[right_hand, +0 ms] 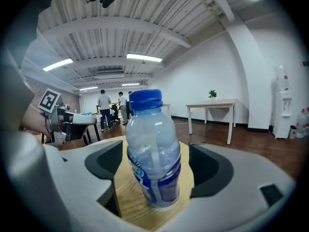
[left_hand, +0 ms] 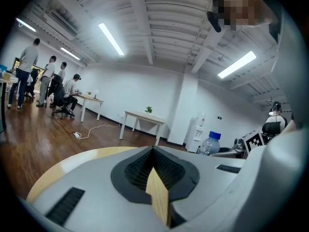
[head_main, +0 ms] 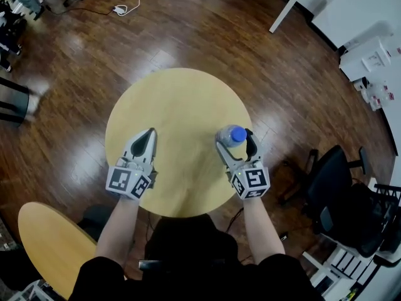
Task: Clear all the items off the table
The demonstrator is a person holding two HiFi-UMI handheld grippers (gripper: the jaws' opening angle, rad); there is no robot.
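left gripper [head_main: 149,135]: fingers [head_main: 141,148] pressed together | right gripper [head_main: 234,140]: fingers spread wide (forearms [head_main: 120,227] parallel, reaching forward)

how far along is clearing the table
Looks nearly done: the table holds only one bottle. Nothing is gripped yet; the right tool has its jaws apart on either side of the bottle, which stands on the table. The left tool is shut and empty. Left: grip the bottle and carry it off.

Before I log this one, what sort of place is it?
Likely an open office or lab: a white desk on wood flooring, a black office chair, and people at work in the background.
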